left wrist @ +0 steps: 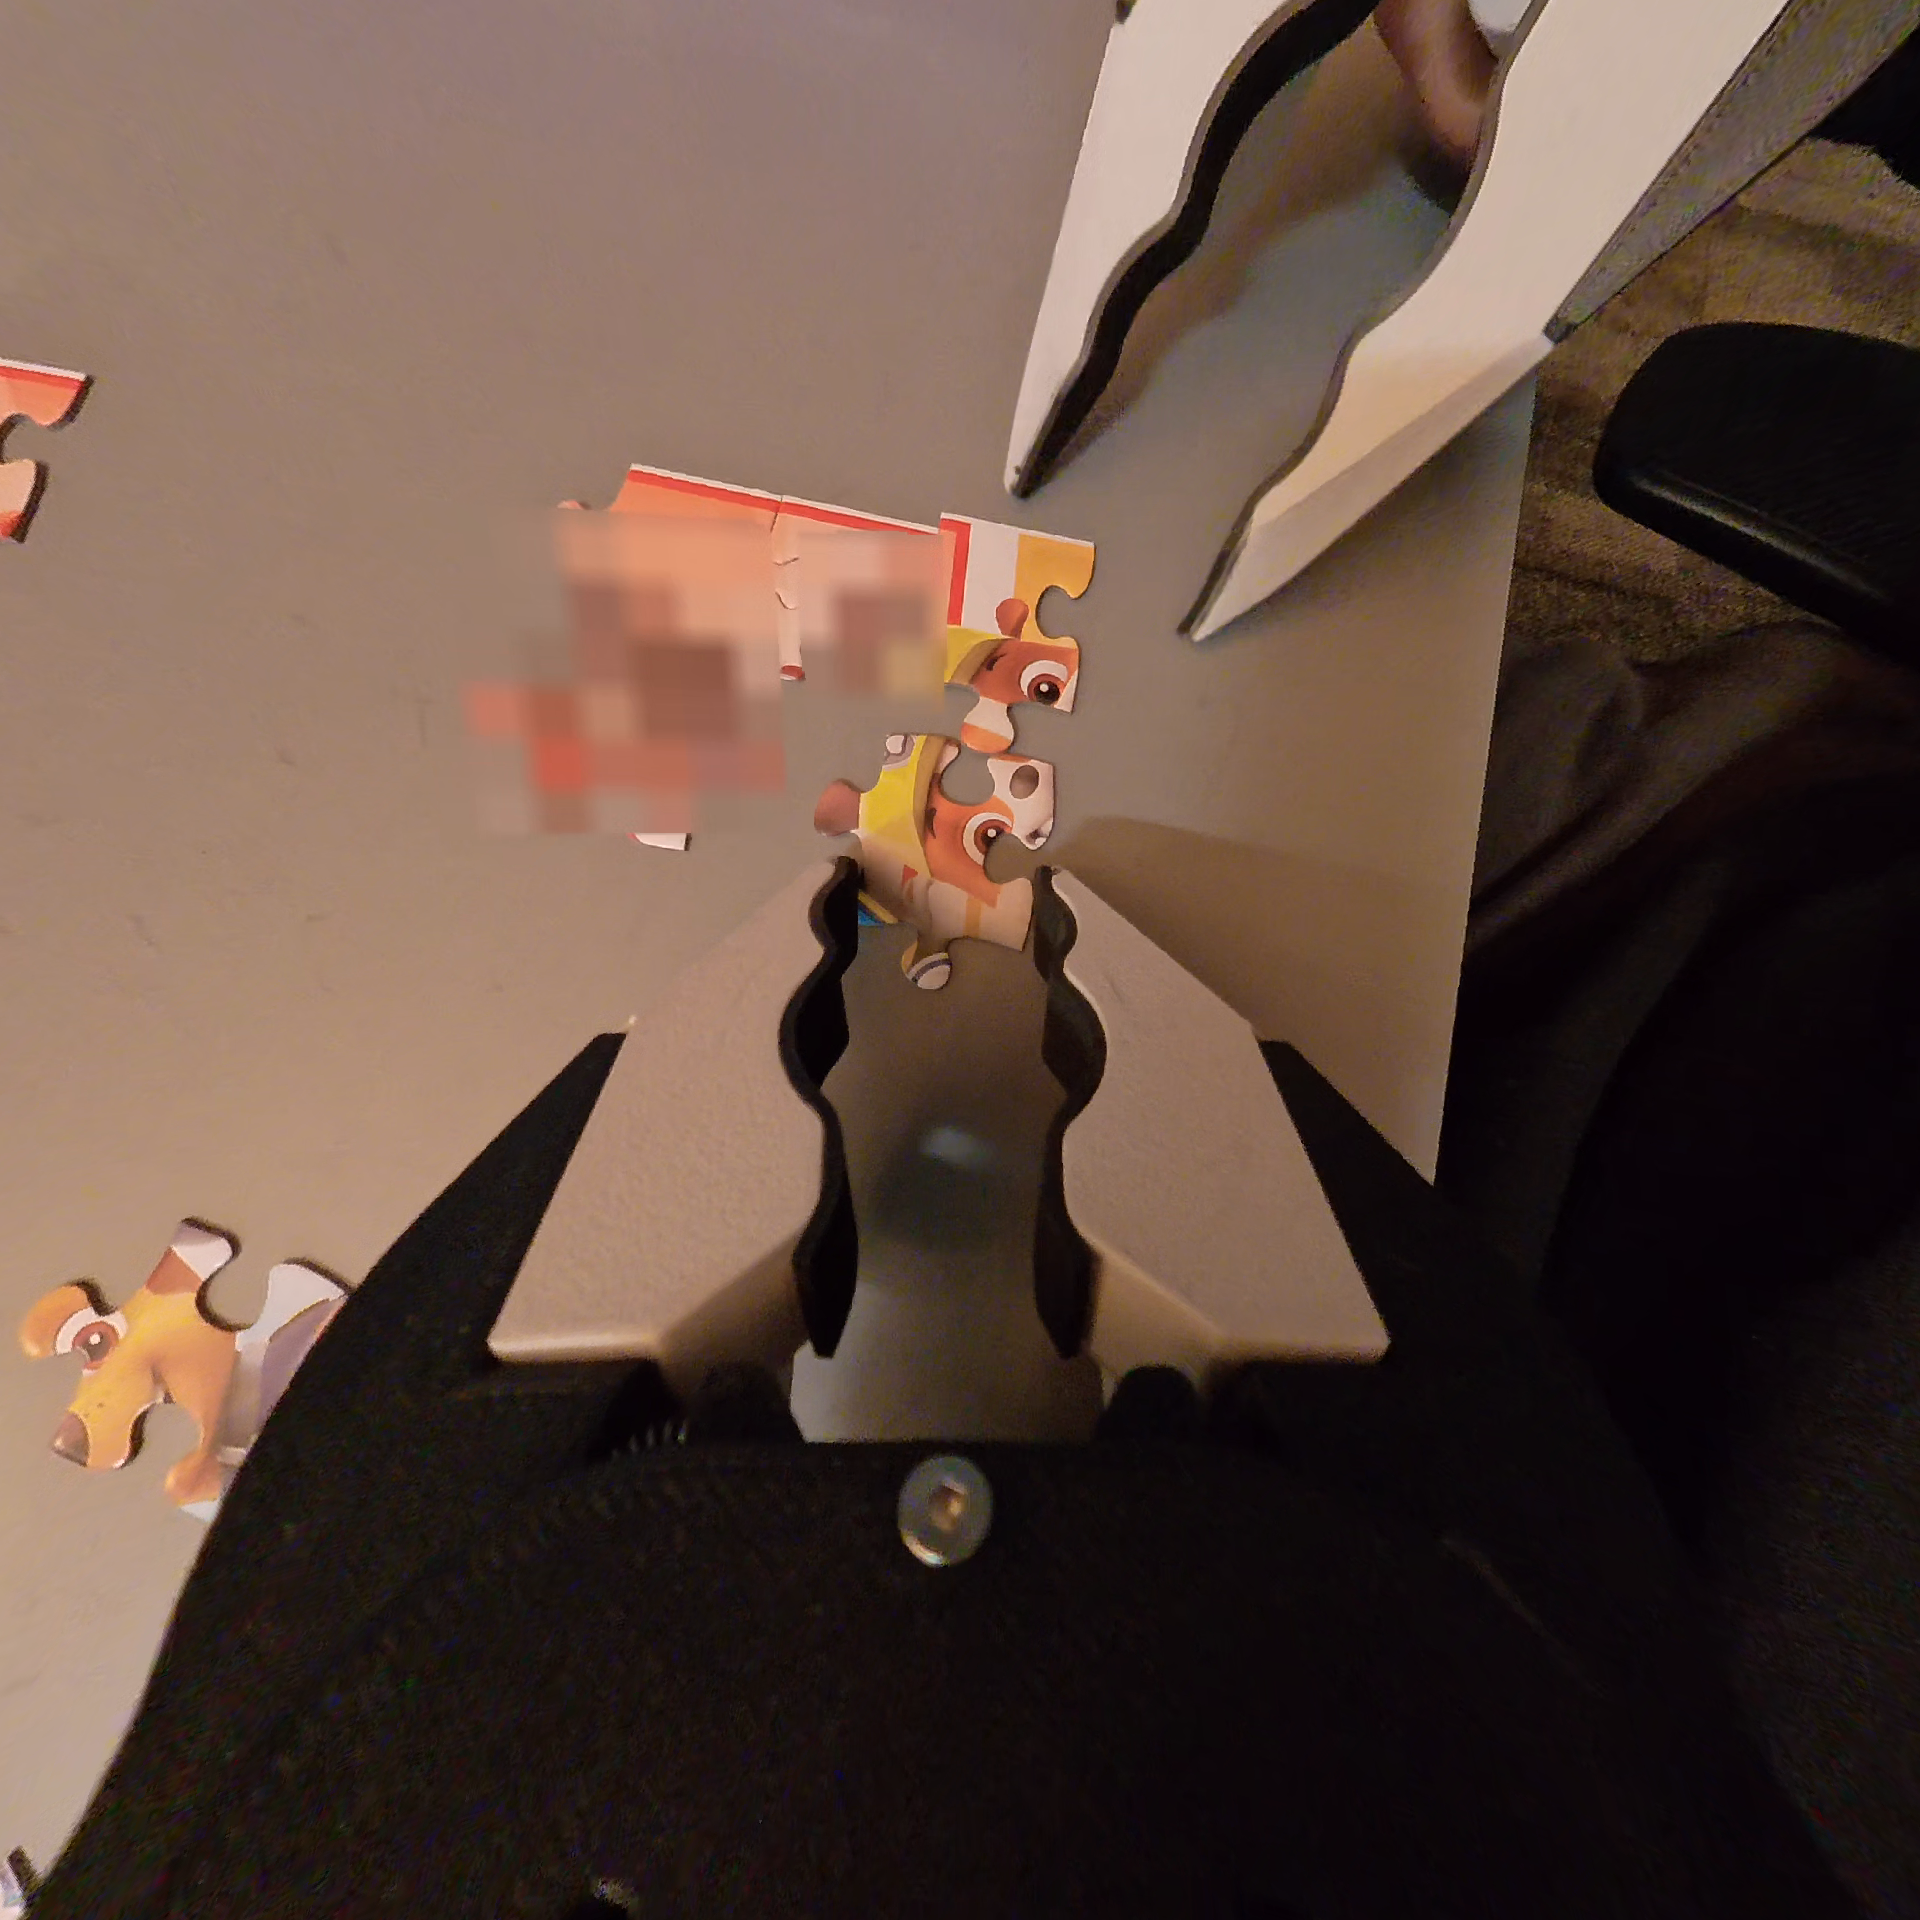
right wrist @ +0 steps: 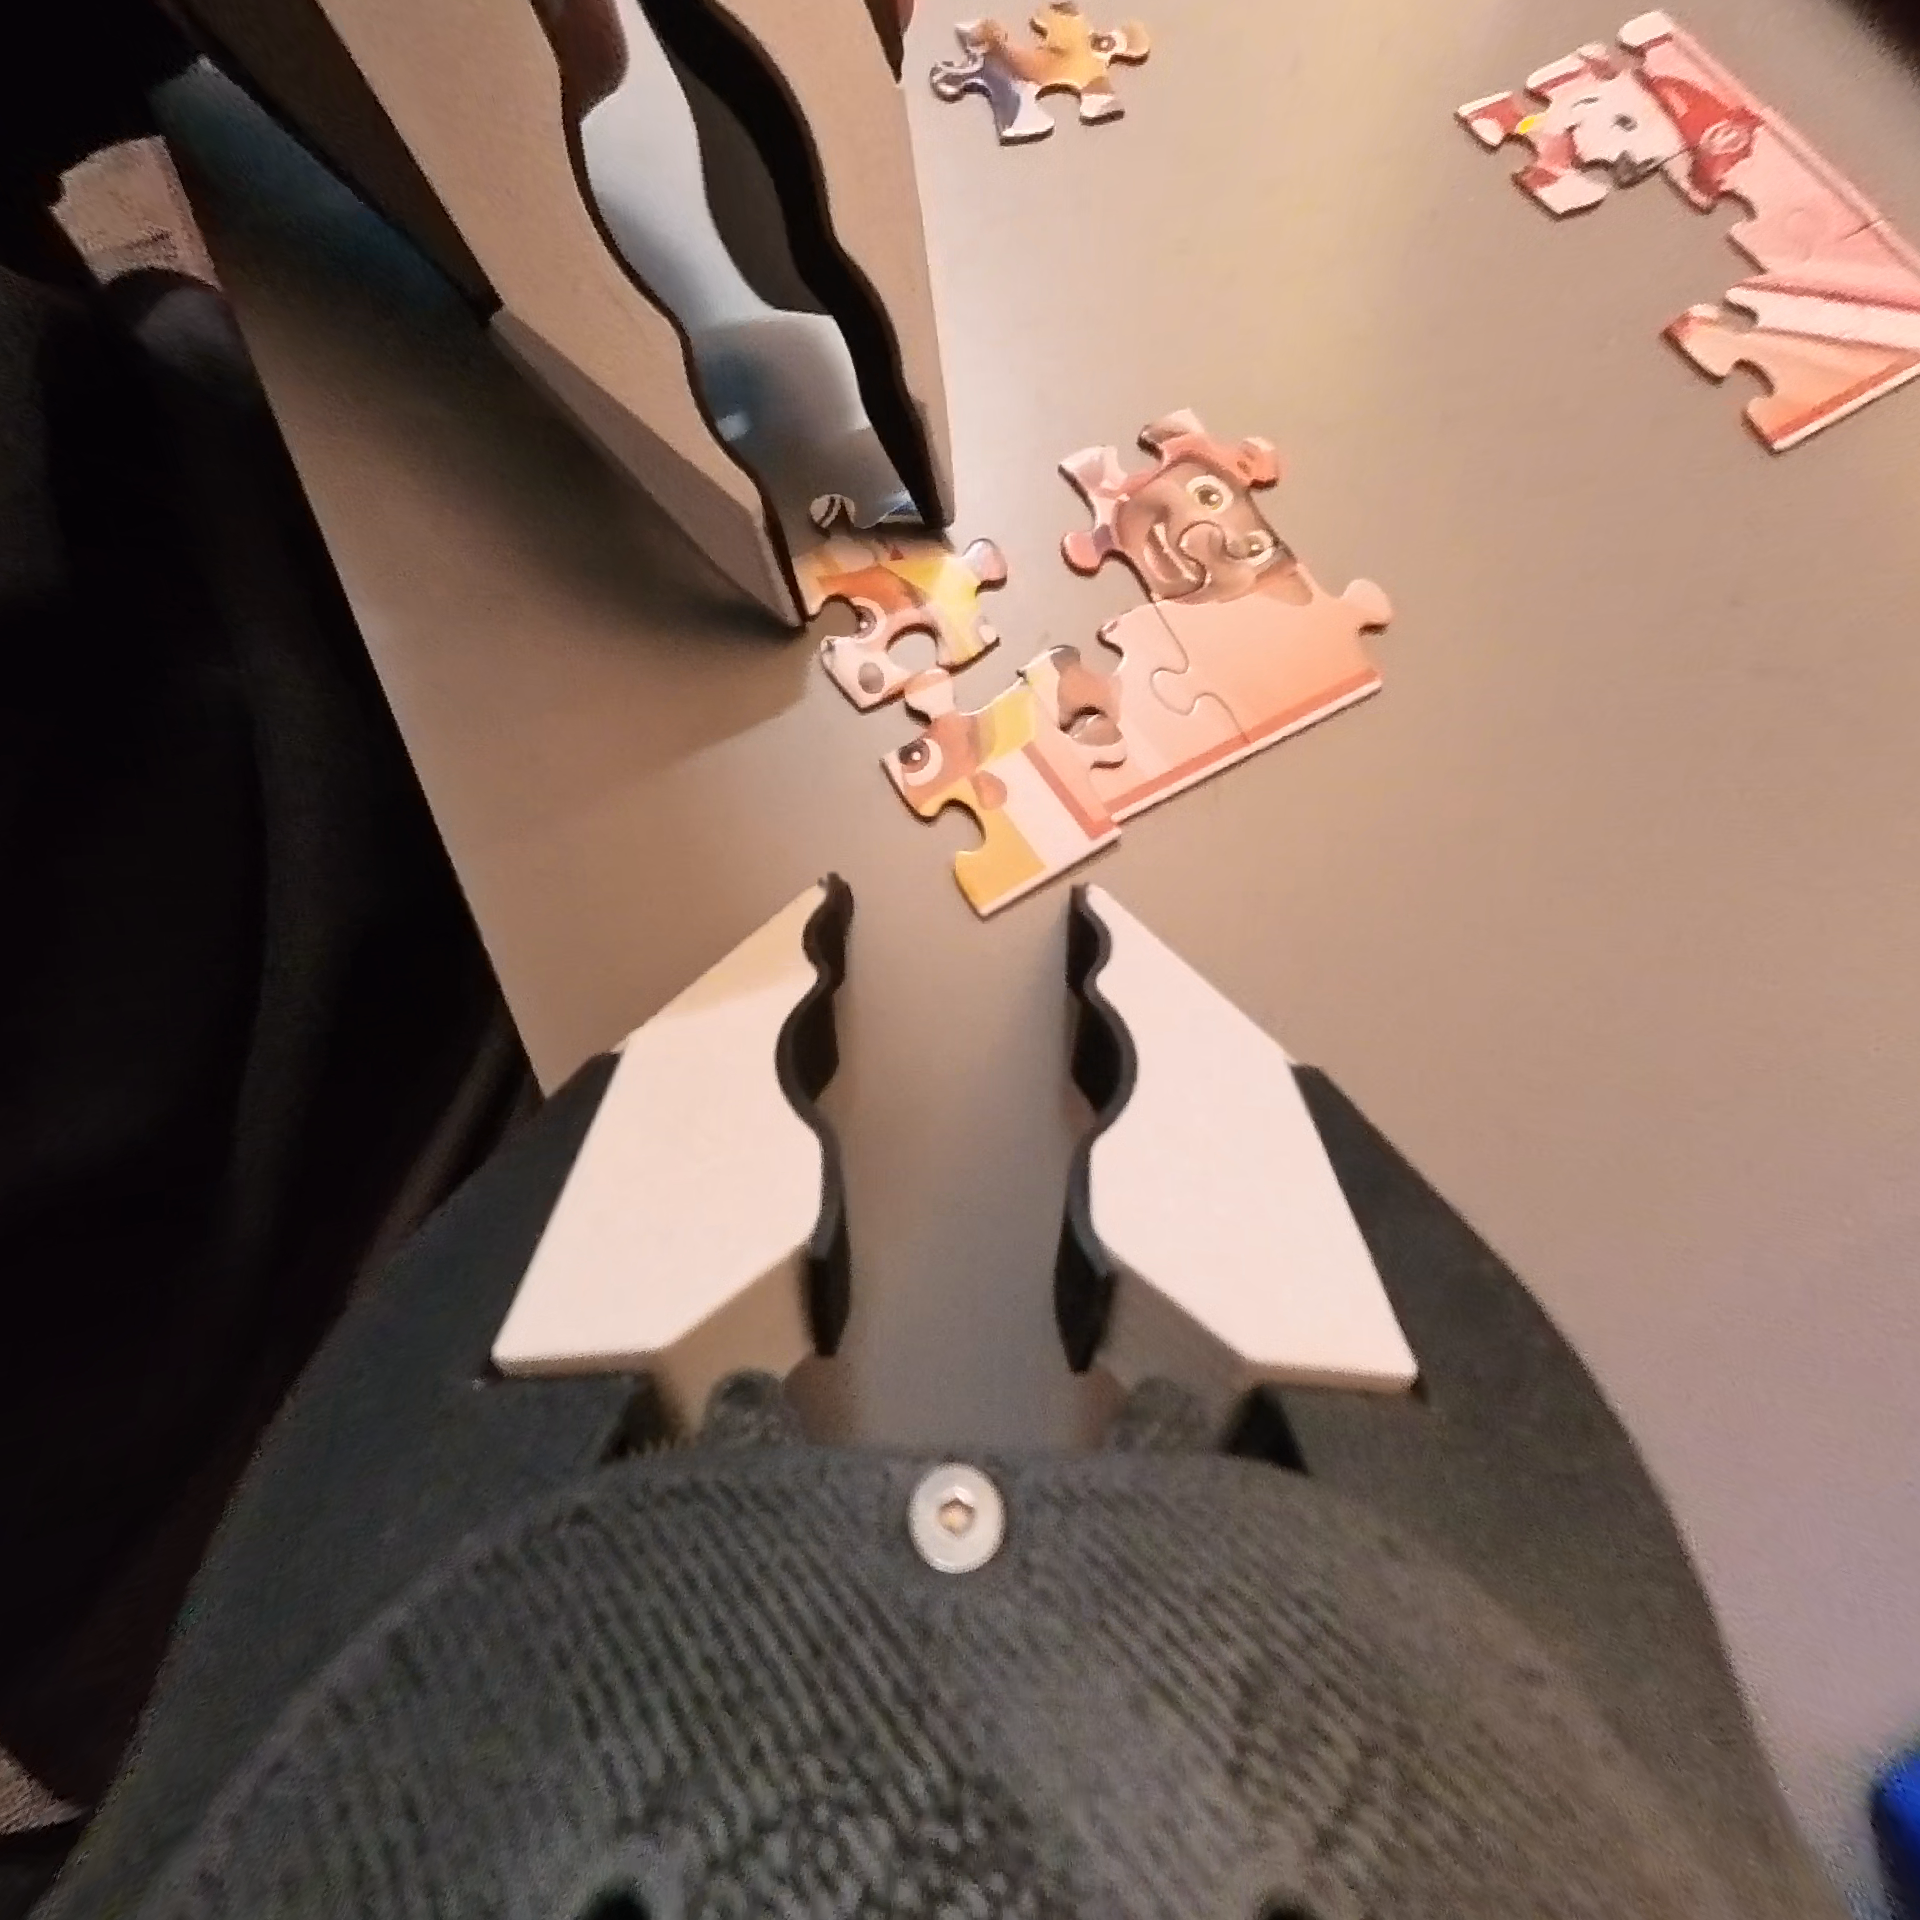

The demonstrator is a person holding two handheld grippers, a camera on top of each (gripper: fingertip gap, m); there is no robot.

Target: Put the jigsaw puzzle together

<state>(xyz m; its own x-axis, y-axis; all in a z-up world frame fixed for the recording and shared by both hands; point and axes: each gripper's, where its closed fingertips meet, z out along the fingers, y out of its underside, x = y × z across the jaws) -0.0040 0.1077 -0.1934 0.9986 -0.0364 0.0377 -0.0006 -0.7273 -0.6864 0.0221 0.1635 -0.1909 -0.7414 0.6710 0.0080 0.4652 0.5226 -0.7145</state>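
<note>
I take the joined puzzle block (left wrist: 831, 582) as my landmark, lying flat on the grey table (left wrist: 312, 260). The table edge (left wrist: 1496, 727) runs just right of the block in my left wrist view, with a dark chair armrest (left wrist: 1766, 468) and dim floor beyond it, so room is tight on that side. Left of the block and on its far side the tabletop is open. Well left of the block lies a red-bordered piece (left wrist: 31, 447), and nearer me on that side a loose puppy-face piece (left wrist: 156, 1351). My left gripper (left wrist: 940, 878) sits just on the near side of the block, jaws partly closed around a loose yellow-and-orange piece (left wrist: 956, 831). The piece lies flat on the table between the fingertips; both pads sit right at its sides, but I cannot tell whether they press. The piece's upper notch faces the block's orange knob, just apart from it. My right gripper (right wrist: 956, 894) hangs beyond the block's right corner, jaws wide apart and nothing between them, its tips near the block's yellow corner piece (right wrist: 1013, 831) without touching it. From that side, a second joined cluster (right wrist: 1766, 208) lies well past the block.
</note>
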